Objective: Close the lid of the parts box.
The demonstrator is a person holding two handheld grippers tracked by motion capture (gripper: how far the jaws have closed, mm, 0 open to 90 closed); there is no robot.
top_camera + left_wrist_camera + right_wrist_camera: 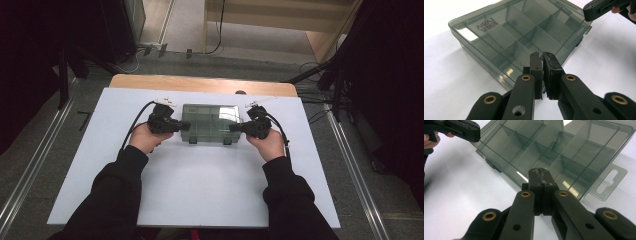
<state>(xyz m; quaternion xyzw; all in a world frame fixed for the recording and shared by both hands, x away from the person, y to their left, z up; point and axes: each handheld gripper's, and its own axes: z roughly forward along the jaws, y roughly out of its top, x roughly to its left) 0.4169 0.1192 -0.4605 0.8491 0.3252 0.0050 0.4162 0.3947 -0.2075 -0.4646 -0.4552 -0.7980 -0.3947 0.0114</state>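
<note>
A lab-style recording room rather than a home: a white board [200, 195] laid over a wooden table [200, 83] stands on grey carpet, flanked by metal floor rails [30, 170] at 9 and 3 o'clock. Black curtains [30, 60] hang at 10 and 2 o'clock, beside black stand legs [320, 70]. Cables [220, 30] and a power strip [152, 47] lie on the floor at 12 o'clock, before pale wooden furniture [280, 15].

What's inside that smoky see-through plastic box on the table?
Through the closed lid of the box, divider walls split it into compartments, and those in view look empty. The compartments under each gripper's jaws are hidden.
</note>
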